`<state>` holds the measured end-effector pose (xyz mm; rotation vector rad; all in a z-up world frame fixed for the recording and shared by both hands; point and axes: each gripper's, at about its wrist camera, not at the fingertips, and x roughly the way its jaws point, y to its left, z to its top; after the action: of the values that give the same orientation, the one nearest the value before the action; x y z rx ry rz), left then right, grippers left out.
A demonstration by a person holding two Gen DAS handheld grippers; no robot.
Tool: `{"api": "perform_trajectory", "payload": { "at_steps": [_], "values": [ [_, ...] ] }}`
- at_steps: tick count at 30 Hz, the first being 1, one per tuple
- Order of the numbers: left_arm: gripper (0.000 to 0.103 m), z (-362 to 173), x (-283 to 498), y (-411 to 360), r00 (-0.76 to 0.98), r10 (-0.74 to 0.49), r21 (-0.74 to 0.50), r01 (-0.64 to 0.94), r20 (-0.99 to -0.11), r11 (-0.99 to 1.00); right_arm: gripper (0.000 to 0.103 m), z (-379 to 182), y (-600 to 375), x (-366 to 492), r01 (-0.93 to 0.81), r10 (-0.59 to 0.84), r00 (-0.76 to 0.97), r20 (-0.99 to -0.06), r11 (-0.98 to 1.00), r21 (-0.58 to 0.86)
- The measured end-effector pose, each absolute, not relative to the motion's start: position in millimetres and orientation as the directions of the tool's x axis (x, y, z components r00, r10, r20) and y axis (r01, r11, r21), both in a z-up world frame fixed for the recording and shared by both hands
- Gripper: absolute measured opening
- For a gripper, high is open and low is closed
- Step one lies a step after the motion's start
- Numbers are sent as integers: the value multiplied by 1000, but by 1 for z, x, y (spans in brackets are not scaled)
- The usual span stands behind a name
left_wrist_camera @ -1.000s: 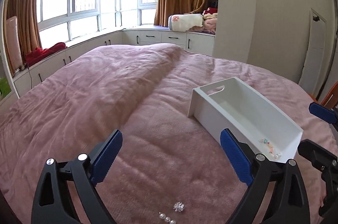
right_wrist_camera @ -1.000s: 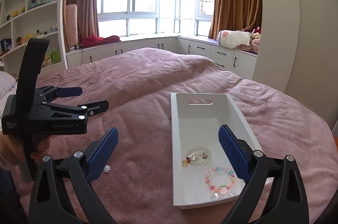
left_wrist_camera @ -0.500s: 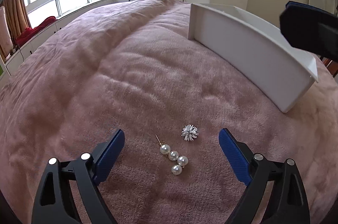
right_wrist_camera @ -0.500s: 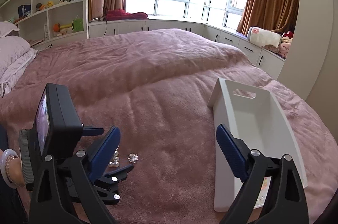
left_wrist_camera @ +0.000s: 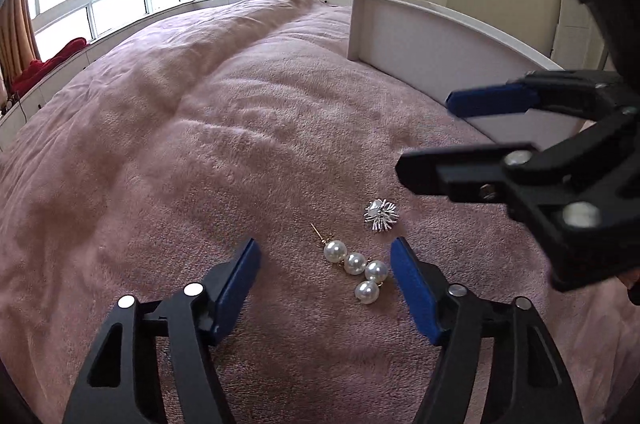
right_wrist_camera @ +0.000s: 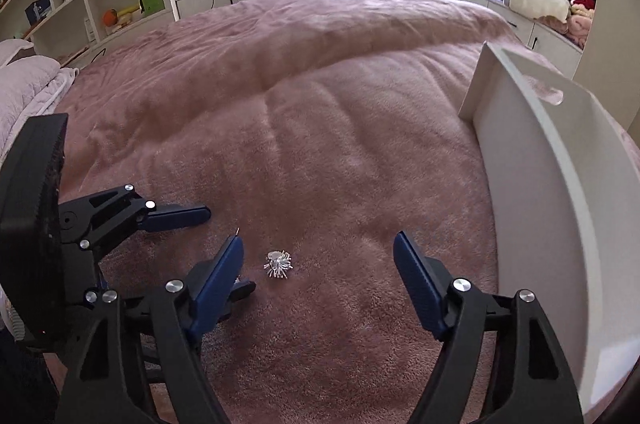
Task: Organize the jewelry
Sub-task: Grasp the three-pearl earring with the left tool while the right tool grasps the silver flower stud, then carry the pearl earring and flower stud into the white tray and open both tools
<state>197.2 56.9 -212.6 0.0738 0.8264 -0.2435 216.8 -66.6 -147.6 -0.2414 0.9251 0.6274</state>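
Two pieces of jewelry lie loose on the pink bedspread: a pearl drop earring and, just beside it at its one o'clock, a spiky silver stud. Each has a gripper set over it, which reads as a paired pickup before both go into the white tray standing at three o'clock of the stud in the right wrist view.

The left gripper brackets the pearl earring, its jaws apart and closing; the pearls sit between the pads, nearer the right-hand one, and neither pad presses on them. The right gripper points down at the stud, its jaws likewise apart and closing, the stud lying between them toward the left pad with bare plush either side. Straddling each piece along its short axis seems chosen so that the pads meet on something solid, not on the deep pile.

The tray's inside is hidden from both cameras; only its outer wall and a handle cutout show, so its contents cannot be told. In the right wrist view the pearl earring is almost wholly covered by the right gripper's own left finger, with only the thin gold post peeking out at eleven o'clock of the stud. The stud's back and any post are too small to make out.
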Motion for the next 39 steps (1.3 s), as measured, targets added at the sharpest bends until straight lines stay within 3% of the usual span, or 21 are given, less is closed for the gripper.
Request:
{"api": "perform_trajectory", "payload": {
  "at_steps": [3, 8, 11, 19, 22, 39],
  "values": [
    [61, -212, 199, 64, 650, -205, -50, 249, -732, 967, 66, -161, -62, 223, -612, 388, 395, -833, 787, 77],
    [58, -212, 198, 69, 646, -236, -65, 278, -726, 959, 64, -178, -56, 229, -628, 367, 349, -863, 774, 75],
    [48, -213, 198, 69, 640, -251, -75, 289, -726, 954, 61, -181, -53, 228, -635, 368, 347, -863, 769, 73],
    [20, -217, 201, 68, 627, -240, -70, 284, -742, 956, 27, -183, -50, 223, -656, 411, 311, -857, 745, 119],
    [18, -217, 203, 70, 621, -237, -76, 275, -747, 959, 17, -181, -52, 221, -655, 435, 293, -851, 740, 153],
    [17, -194, 202, 58, 623, -166, -4, 254, -765, 967, 17, -135, -92, 204, -620, 528, 366, -766, 752, 223]
  ]
}}
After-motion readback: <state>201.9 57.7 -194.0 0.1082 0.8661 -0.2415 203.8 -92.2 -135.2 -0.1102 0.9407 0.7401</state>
